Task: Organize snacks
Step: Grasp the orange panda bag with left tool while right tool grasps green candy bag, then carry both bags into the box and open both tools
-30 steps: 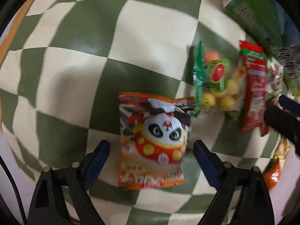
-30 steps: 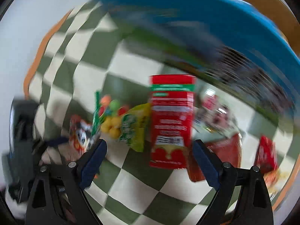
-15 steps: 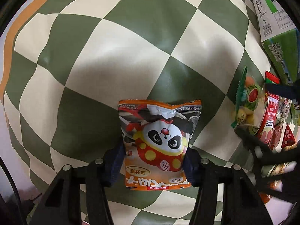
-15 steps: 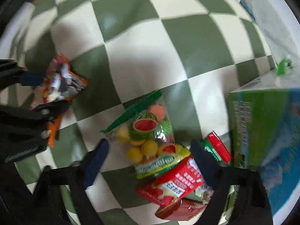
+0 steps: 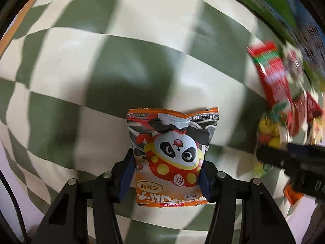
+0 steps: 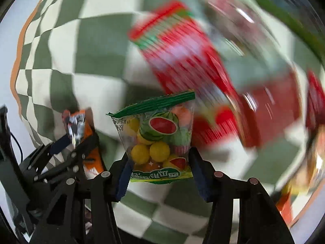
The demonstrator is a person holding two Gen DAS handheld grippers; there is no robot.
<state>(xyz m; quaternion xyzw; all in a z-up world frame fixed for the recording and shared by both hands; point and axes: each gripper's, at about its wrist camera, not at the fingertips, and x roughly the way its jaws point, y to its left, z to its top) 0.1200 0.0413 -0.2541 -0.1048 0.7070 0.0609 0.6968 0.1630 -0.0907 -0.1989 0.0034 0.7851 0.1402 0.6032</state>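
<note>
Snacks lie over a green-and-cream checked cloth (image 5: pixel 142 30); 2 are lifted. Largest, the orange panda packet (image 5: pixel 172 154), is pinched at its lower sides by the left gripper (image 5: pixel 165 181). The smaller clear fruit-candy bag (image 6: pixel 158 140) sits clamped in the right gripper (image 6: pixel 160 174). Both look light, soft, crinkly and likely slippery.

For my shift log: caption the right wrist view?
Right tongs shut on fruit candy bag, above checkered cloth; background blurred.
</note>
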